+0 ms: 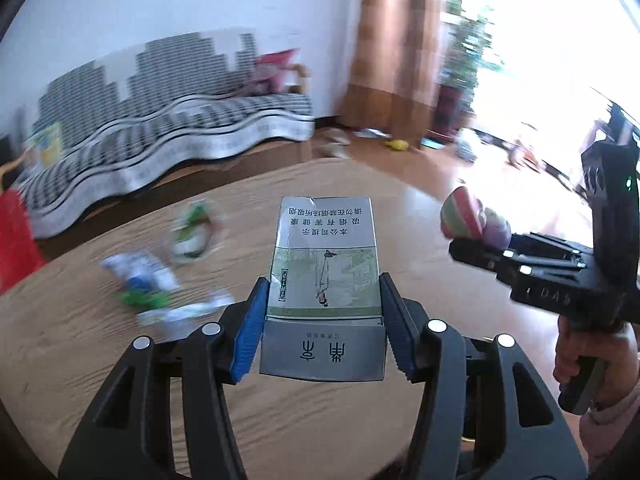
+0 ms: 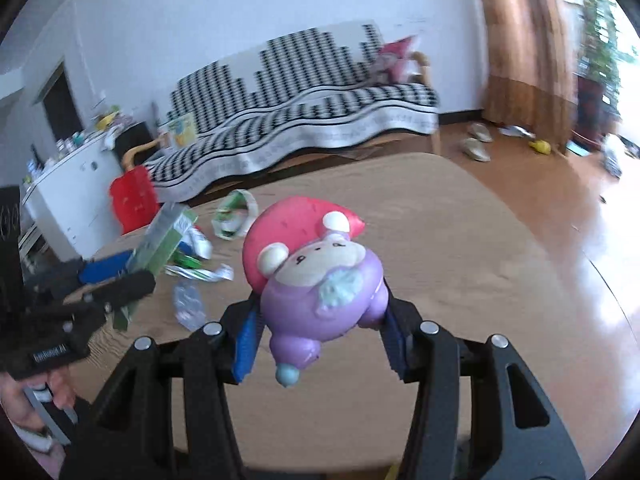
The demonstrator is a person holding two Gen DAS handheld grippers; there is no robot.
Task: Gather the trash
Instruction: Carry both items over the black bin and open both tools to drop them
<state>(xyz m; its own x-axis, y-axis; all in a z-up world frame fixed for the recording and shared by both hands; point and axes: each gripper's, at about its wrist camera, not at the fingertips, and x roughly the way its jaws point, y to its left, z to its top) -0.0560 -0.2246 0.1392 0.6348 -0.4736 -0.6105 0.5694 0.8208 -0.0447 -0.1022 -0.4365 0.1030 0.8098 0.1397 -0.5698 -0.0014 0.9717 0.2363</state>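
My left gripper point(image 1: 324, 300) is shut on a grey and green cigarette pack point(image 1: 324, 276) and holds it above the wooden table point(image 1: 100, 360). My right gripper point(image 2: 320, 320) is shut on a purple and pink squishy toy point(image 2: 316, 276), held above the table point(image 2: 440, 260). The toy also shows at the right of the left wrist view point(image 1: 474, 220); the pack shows at the left of the right wrist view point(image 2: 164, 236). Crumpled green and white wrappers point(image 1: 148, 288) lie on the table to the left, also in the right wrist view point(image 2: 232, 220). A crushed clear bottle point(image 2: 188, 304) lies near them.
A red bin point(image 2: 132, 200) stands off the table's far left edge. A checkered sofa point(image 2: 304, 120) is behind the table. A white cabinet point(image 2: 72, 192) stands at the left. Shoes point(image 2: 476, 140) and small items lie on the wooden floor.
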